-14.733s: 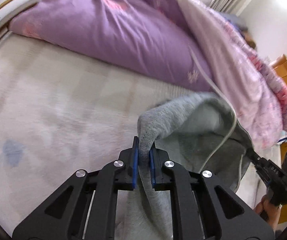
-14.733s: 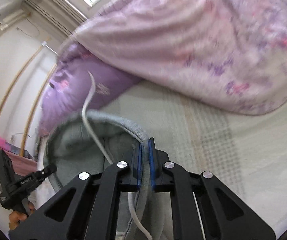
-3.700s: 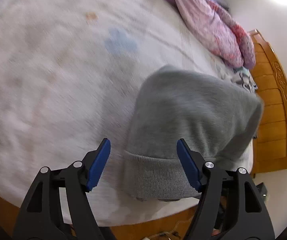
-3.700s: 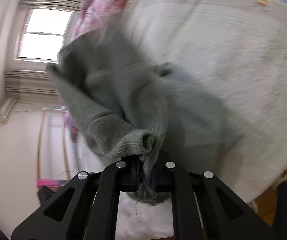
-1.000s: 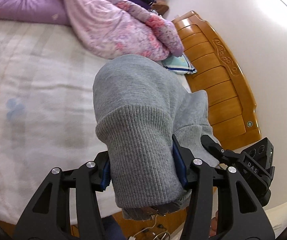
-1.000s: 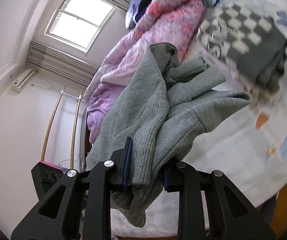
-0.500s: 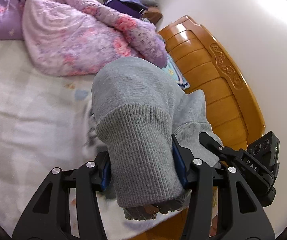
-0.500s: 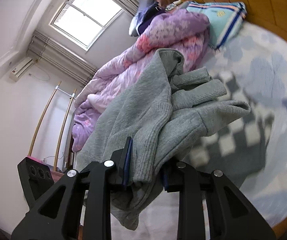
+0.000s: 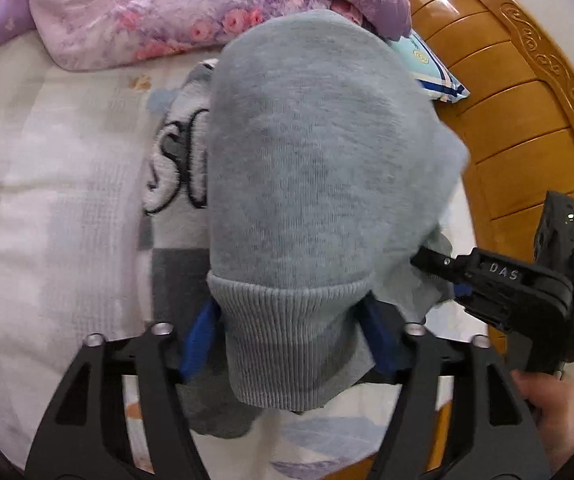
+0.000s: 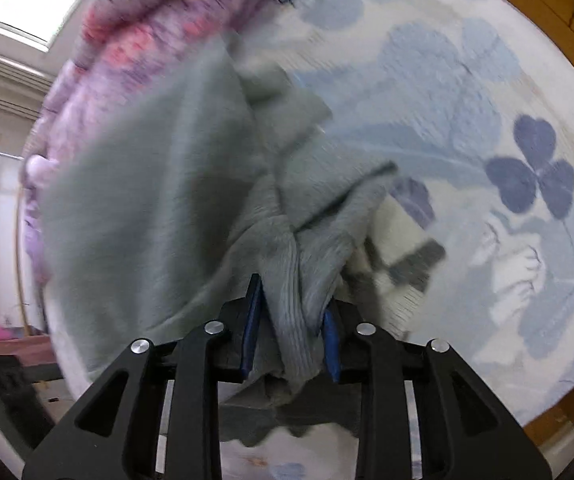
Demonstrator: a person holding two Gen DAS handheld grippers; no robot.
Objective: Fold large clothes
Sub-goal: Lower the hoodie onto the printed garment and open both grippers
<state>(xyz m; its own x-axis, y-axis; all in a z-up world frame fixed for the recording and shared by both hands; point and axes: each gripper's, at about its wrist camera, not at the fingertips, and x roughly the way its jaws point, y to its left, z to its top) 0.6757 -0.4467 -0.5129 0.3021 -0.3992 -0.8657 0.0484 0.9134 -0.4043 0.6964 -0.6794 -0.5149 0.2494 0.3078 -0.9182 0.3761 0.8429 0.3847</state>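
Ribbed hem fills the space between the blue pads of my left gripper point(image 9: 291, 340), which is clamped on the folded grey sweater point(image 9: 319, 168); the bundle rises straight ahead of those fingers and blocks most of what lies beyond. To the right of it, my right gripper point(image 9: 439, 280) comes in from the side, its black body gripped in my hand point(image 9: 547, 404), its tip buried in the same sweater's edge.

From the right wrist view, my right gripper point(image 10: 291, 332) is pinched on a thick gathered ridge of the grey sweater point(image 10: 159, 200), blue pads pressed to either side of it. The cloth fans out ahead and to the left of the fingers, blurred.

Just under and ahead of the sweater, to the left of my left gripper, lies a checkered grey-and-white garment point(image 9: 175, 168) with fuzzy lettering, flat on the bed sheet point(image 9: 47, 200). The same garment peeks out to the right of the right gripper's fingers. The sheet shows a blue clover print point(image 10: 535, 168) further right.

Beyond, a floral purple quilt point(image 9: 191, 8) is heaped at the far edge, a striped pillow point(image 9: 435, 76) is beside it, and a wooden headboard point(image 9: 519, 112) stands to the far right.
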